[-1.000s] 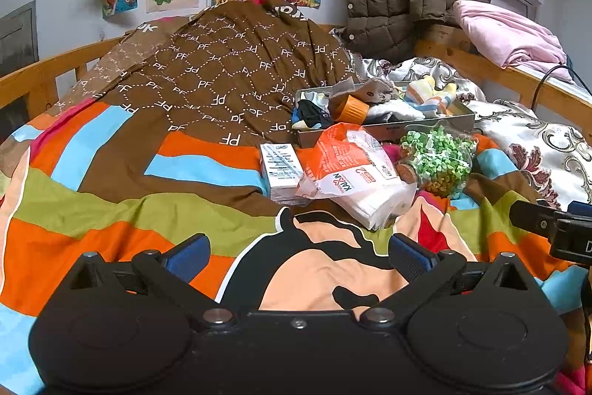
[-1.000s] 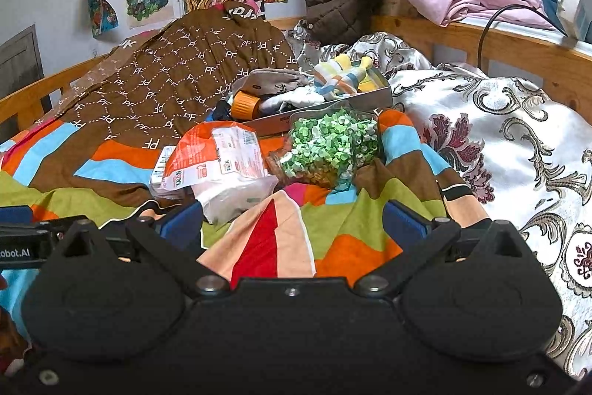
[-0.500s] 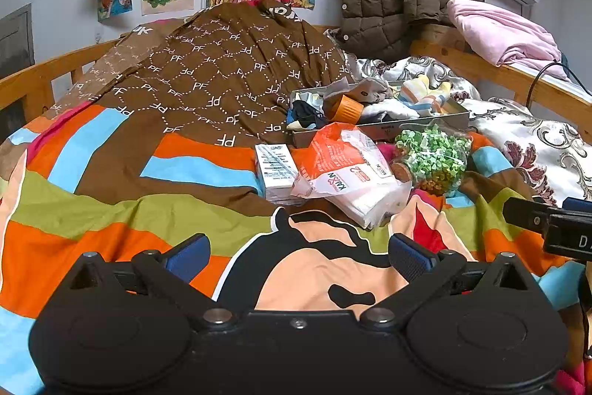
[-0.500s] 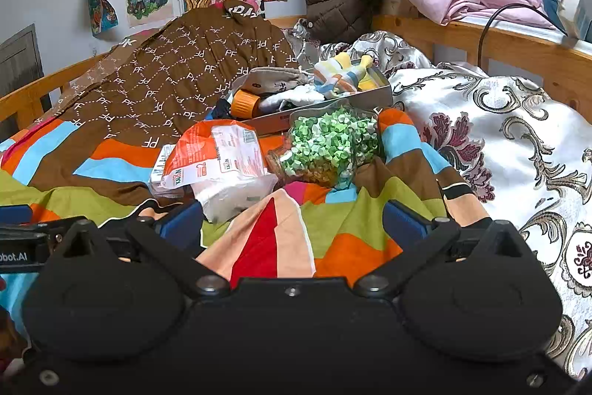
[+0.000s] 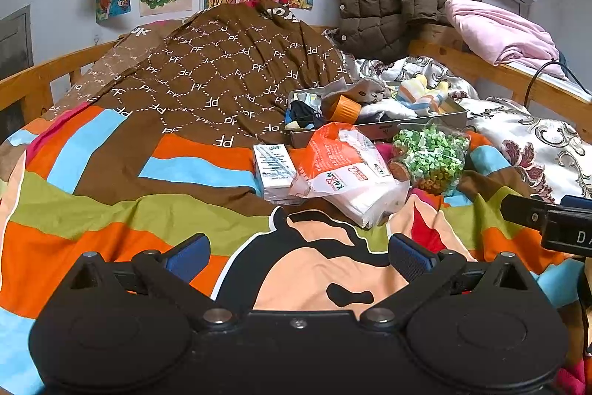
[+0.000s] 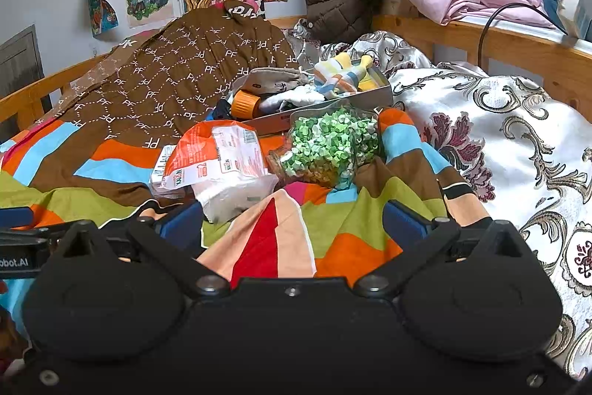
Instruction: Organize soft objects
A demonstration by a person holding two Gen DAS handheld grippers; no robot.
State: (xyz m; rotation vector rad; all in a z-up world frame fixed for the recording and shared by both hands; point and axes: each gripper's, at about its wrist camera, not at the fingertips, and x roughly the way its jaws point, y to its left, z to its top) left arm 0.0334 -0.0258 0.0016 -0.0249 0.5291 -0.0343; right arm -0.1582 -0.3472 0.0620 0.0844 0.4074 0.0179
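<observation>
Spreading wide and empty, the left gripper (image 5: 299, 252) and right gripper (image 6: 292, 223) are held over open striped quilt (image 5: 111, 202) before the tissue pack (image 5: 344, 173).

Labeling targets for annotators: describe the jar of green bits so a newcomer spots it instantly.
On the striped quilt, find the grey tray of soft items. The jar lies on its side just in front of the tray, right of the orange-and-white tissue pack. It is the only clear container, packed with small green pieces.
</observation>
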